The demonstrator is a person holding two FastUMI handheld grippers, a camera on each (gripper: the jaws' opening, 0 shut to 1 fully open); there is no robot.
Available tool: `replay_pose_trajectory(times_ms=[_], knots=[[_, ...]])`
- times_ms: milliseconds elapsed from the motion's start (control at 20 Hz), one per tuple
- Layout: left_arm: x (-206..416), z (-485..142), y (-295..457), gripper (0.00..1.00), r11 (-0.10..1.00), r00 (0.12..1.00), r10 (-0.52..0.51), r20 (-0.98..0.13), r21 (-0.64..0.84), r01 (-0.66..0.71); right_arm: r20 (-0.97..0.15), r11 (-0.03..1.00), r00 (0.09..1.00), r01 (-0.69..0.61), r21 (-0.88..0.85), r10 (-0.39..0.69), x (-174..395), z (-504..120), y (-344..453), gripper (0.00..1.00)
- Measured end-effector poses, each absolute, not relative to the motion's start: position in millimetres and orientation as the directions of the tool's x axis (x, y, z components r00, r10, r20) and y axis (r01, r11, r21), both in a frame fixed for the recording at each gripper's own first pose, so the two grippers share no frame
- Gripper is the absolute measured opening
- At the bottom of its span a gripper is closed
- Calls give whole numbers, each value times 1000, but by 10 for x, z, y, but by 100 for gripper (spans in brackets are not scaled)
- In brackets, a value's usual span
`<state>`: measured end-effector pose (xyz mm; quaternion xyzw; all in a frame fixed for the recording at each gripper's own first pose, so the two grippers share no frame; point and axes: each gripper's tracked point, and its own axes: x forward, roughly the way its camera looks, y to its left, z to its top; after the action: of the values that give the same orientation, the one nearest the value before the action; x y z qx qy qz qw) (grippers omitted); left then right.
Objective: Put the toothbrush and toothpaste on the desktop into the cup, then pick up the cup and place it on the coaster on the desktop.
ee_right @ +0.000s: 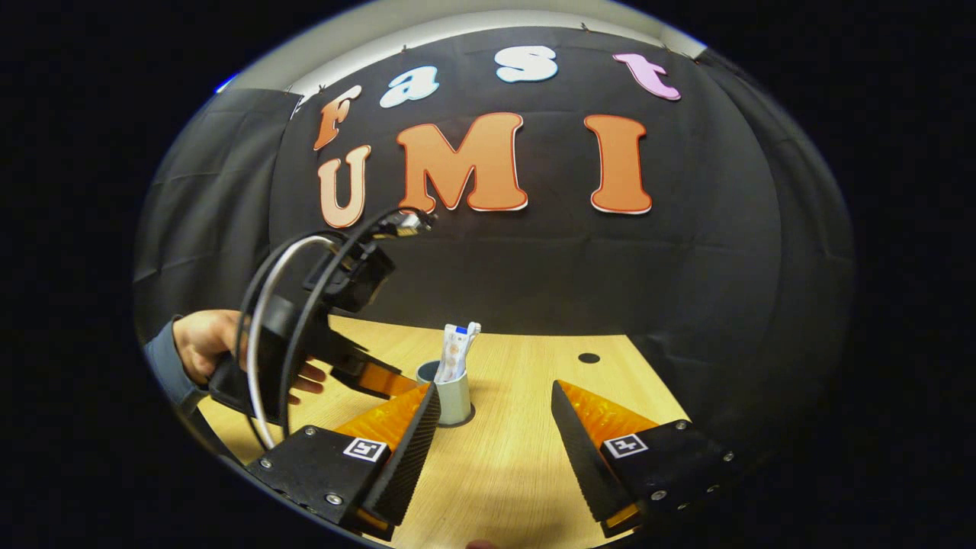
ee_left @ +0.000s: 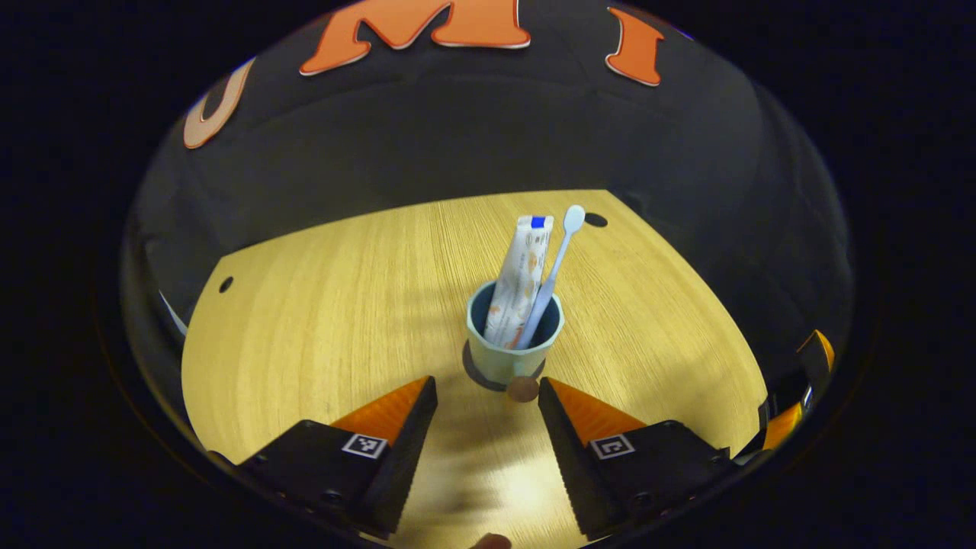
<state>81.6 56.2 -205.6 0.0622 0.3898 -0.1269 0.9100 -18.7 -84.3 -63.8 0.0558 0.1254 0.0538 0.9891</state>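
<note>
Two things stand in your cup [ee_left: 512, 343]: the toothpaste [ee_left: 522, 278] on the left and the toothbrush [ee_left: 555, 267] on the right, both leaning back and poking well above the rim. In the left gripper view the cup sits on the dark round coaster [ee_left: 474, 374], whose edge peeks out under its left side, near the middle of the wooden table [ee_left: 320, 320]. Your left tongs [ee_left: 488, 393] are spread wide just in front of the cup, with nothing between them and neither finger touching it. At the far right edge of that view, part of your other gripper shows.

In the right gripper view, your hand [ee_right: 200, 347] holds the left tongs [ee_right: 381, 379] at the left, close beside the cup [ee_right: 451, 396]. Your right tongs [ee_right: 496, 408] are also wide apart and empty, set back from the cup, above the table [ee_right: 518, 457].
</note>
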Motion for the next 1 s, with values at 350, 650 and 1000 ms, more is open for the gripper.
replay_pose_trajectory(times_ms=[350,650,1000], knots=[[501,-1220,1041,98,973,871,-137,-471,101,208,-135,994,987,-75,82,86,-242,-188,-577,88],[35,-732,1604,98,983,969,-128,-213,105,153,42,999,999,-29,33,28,-305,239,-318,88],[-284,-376,2056,99,994,996,-85,12,70,84,241,999,970,7,-48,5,-425,658,-63,88]])
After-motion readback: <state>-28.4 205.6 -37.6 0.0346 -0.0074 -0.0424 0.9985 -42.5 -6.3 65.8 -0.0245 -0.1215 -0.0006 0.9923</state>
